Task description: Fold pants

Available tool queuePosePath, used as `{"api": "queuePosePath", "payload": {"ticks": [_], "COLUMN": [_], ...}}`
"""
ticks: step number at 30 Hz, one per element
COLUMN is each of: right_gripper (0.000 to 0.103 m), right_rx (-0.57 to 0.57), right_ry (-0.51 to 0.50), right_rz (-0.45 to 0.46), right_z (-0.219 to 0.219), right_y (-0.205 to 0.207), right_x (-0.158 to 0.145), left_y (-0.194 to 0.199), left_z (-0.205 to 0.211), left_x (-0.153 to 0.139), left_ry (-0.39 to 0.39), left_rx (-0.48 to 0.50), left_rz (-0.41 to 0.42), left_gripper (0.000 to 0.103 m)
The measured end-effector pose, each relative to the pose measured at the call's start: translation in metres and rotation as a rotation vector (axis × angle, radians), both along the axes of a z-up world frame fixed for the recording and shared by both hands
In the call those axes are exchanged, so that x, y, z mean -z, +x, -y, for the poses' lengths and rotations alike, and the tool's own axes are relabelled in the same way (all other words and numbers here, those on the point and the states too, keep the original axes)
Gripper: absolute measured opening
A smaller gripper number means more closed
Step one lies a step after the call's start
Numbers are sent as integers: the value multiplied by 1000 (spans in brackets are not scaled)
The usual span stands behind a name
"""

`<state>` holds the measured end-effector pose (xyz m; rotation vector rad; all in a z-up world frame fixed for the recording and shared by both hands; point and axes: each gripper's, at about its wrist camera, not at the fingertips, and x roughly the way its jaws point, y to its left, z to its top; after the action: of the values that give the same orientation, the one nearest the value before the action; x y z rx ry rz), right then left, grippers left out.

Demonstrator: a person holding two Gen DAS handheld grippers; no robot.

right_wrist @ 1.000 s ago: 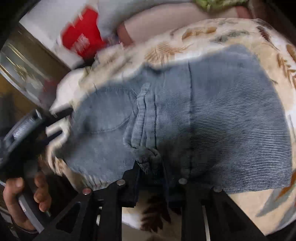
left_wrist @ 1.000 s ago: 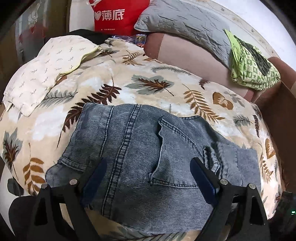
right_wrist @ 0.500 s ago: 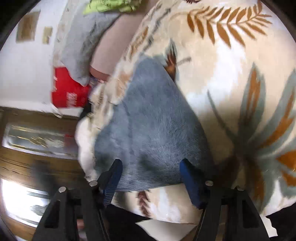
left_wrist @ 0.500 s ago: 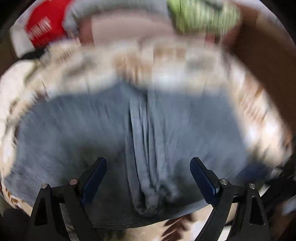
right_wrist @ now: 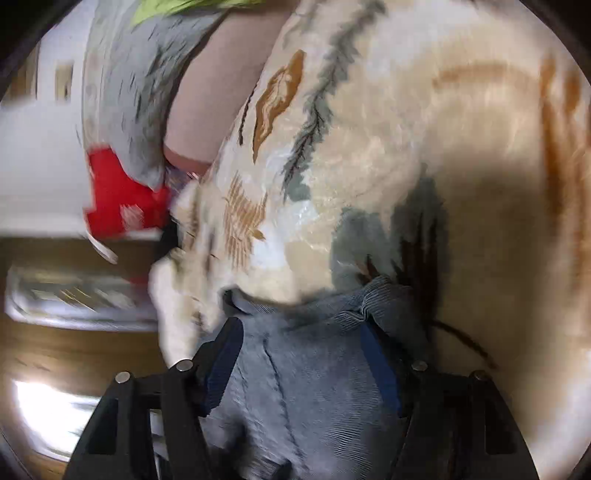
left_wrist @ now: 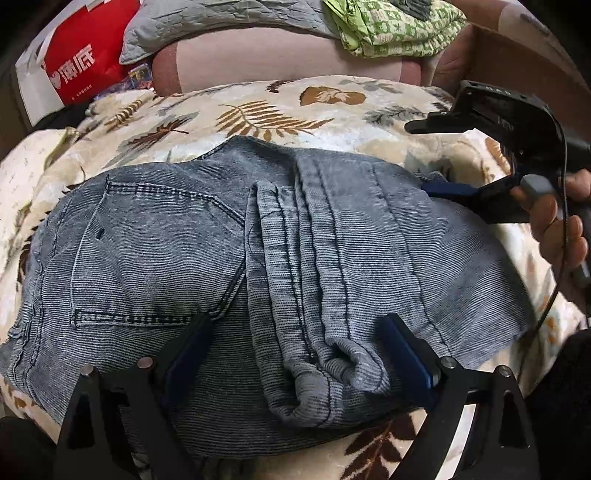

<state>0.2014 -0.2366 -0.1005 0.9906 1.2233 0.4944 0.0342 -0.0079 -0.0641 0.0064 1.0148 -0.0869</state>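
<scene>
The folded grey-blue jeans (left_wrist: 155, 251) lie on a leaf-print blanket (left_wrist: 258, 107), back pocket to the left and a bundle of leg hems (left_wrist: 310, 325) in the middle. My left gripper (left_wrist: 295, 358) is open at the jeans' near edge, its blue pads either side of the hem bundle without pressing it. At the jeans' right edge my right gripper (left_wrist: 417, 157) is held by a hand (left_wrist: 554, 229), one blue finger (left_wrist: 448, 190) lying at the denim. In the blurred right wrist view the right gripper (right_wrist: 299, 362) stands open, with wrinkled denim (right_wrist: 317, 387) between its fingers.
Behind the blanket are a red and white bag (left_wrist: 77, 62), a grey quilted pillow (left_wrist: 221, 18) on a pink cushion (left_wrist: 258, 55), and a green patterned cloth (left_wrist: 395, 26). A cardboard box (left_wrist: 517, 55) stands at the back right. A cream cloth (left_wrist: 22, 166) lies at the left.
My right gripper, shut on the jeans' fold a second ago, has opened and swung to the jeans' right edge. My left gripper moved right from the pocket to the hem bundle, staying open.
</scene>
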Motion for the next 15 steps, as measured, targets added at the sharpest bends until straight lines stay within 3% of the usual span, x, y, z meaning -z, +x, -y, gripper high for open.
{"api": "queuePosePath", "payload": {"ticks": [1,4,8,12,15], "right_gripper": [69,69,69,69,61], "right_rx": [4,-62,-225,-386,-479], "right_ry": [5,-106,-267,-391,-500], "right_rz": [8,109,279,410,478], "right_z": [1,-6,-41,-90,-122], "right_y": [-4,-28,-84,-145,-173], "right_x": [-7,-50,-103,-113,-103], "left_y": [-2,-11,-31,-38,-46], "left_z": [-7,-35,-96,-143,-159], "left_x": [-5,-26,-53,-55,-48], "left_ry": [-45,-155,-230,-242,-262], "left_rx": [-6,-61,-229,-365,-404], "left_rz": [2,52,164,163,144], "left_gripper": [93,93,93,93,93]}}
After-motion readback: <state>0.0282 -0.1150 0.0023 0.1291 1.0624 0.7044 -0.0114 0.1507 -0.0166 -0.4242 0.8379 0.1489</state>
